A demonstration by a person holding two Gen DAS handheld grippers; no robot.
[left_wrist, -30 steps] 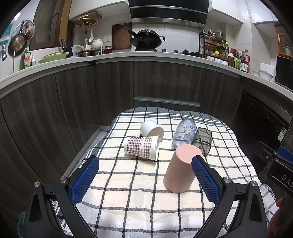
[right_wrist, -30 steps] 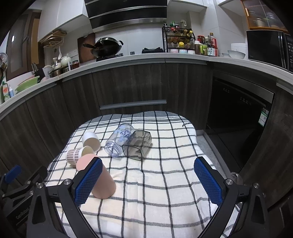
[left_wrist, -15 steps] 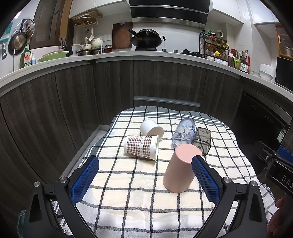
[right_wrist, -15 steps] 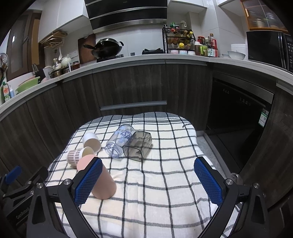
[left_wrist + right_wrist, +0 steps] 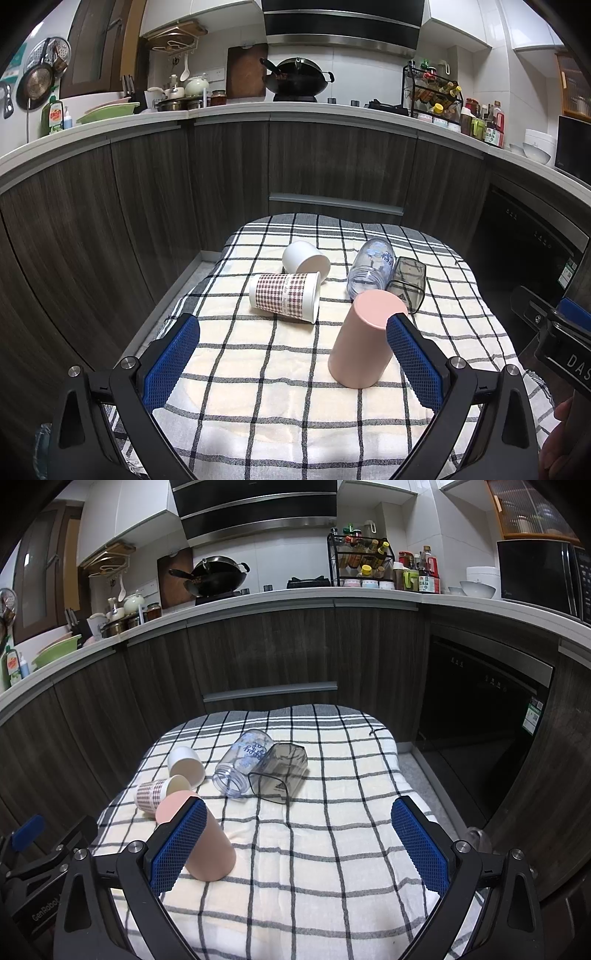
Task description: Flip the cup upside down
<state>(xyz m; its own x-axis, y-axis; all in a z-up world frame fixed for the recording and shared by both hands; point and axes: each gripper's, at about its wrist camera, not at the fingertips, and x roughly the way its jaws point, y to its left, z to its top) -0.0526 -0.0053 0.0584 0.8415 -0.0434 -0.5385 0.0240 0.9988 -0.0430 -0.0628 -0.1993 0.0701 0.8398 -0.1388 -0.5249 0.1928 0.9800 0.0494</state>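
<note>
- The left gripper is held low over the near edge of a checked cloth, with its blue-padded jaws spread wide apart and nothing gripped between them.
- A houndstooth-patterned paper cup is seen lying on its side toward the left of the cloth, its mouth turned to the right.
- Just behind it, a white cup is also found on its side; whether the two touch cannot be told.
- The pink cup is seen standing mouth-down on the cloth, closed base uppermost, just inside the left gripper's right finger but not clamped.
- Behind the pink cup, a clear printed jar is laid on its side, with a smoky grey square tumbler resting against it on the right.
- The right gripper is held over the cloth's right half, jaws likewise wide apart and unloaded; the pink cup is partly hidden behind its left finger.
</note>
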